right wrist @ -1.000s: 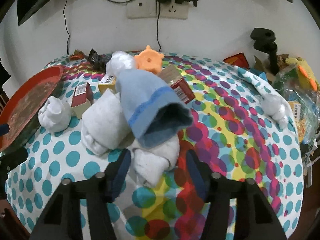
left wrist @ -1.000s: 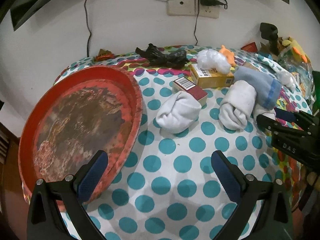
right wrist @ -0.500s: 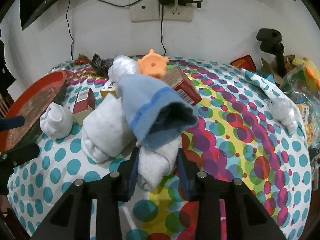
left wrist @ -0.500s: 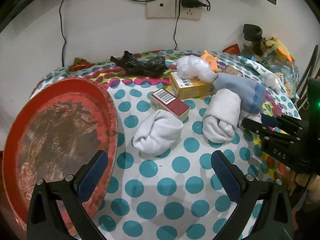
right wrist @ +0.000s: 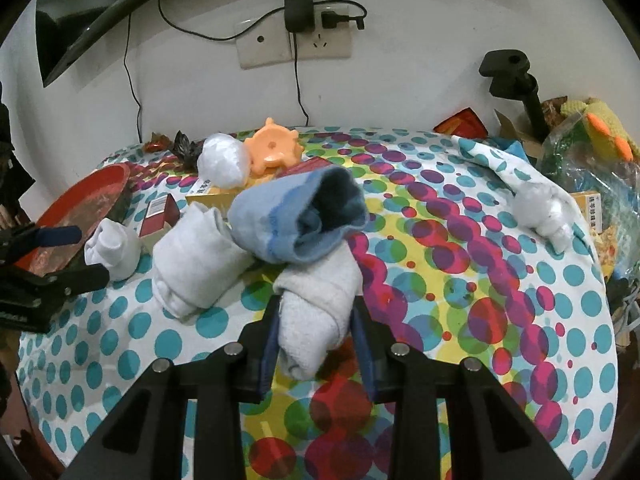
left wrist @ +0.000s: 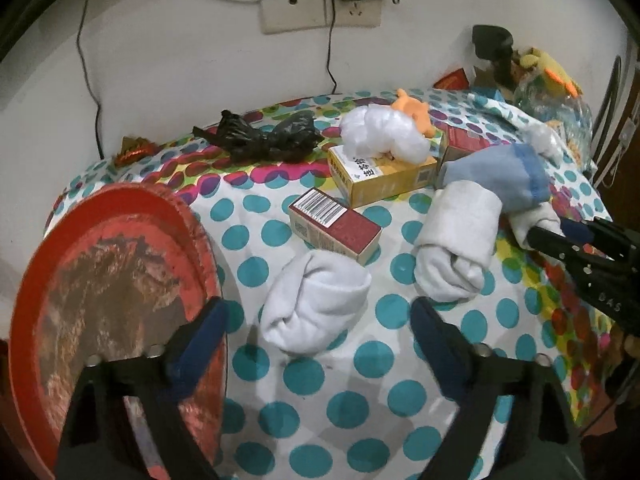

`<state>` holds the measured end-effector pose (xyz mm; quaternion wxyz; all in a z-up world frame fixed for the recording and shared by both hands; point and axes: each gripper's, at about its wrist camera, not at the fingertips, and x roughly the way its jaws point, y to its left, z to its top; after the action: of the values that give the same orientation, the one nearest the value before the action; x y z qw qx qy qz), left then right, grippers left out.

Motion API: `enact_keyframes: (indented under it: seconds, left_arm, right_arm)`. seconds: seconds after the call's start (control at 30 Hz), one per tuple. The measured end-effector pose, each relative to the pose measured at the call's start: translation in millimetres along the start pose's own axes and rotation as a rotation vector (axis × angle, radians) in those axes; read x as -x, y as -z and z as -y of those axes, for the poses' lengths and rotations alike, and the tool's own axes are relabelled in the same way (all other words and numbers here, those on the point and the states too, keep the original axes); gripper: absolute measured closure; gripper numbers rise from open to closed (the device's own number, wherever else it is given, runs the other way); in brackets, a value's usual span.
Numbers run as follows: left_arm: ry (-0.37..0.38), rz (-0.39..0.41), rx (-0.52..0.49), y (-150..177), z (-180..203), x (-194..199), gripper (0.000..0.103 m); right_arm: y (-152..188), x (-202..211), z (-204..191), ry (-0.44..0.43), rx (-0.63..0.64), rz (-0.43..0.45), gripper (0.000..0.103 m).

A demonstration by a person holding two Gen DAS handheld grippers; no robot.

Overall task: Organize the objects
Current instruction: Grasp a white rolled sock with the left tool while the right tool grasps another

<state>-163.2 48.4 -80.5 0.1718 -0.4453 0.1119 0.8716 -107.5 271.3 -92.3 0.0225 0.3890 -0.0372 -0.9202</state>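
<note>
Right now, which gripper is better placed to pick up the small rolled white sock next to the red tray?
Left. The left gripper is open with the small white sock straddled between its fingers, beside the red tray. The right gripper is already shut on another white sock roll.

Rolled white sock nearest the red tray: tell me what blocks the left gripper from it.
Nothing visible does. The open left gripper faces the rolled white sock directly across bare dotted tablecloth. The red round tray lies left, the red carton behind.

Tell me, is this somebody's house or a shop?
Probably a house. Rolled socks lie on a dotted tablecloth, a charger is plugged into the wall socket, and a stuffed toy sits nearby.
</note>
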Motion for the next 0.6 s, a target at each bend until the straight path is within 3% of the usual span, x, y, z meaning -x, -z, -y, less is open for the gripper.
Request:
enact_keyframes:
  seconds: [0.3,0.4,0.47,0.6]
  left_arm:
    - [0.076,-0.047,-0.039,-9,-8,-17,0.018]
    - [0.07,-0.066,-0.06,-11,-8,-23,0.034]
    - [0.055,-0.089,-0.072,-12,-7,-28,0.051]
    - [0.051,-0.091,-0.061,-10,-8,-29,0.055]
  right_arm:
    - [3,-3,4,-0.043,-0.027,-0.019,0.069]
    - [5,-3,5,-0.054,-0.04,-0.024,0.069]
    - [4,-4,5,-0.055,-0.041,-0.025,0.069]
    - [4,-4,5,-0.059,-0.04,-0.026,0.069]
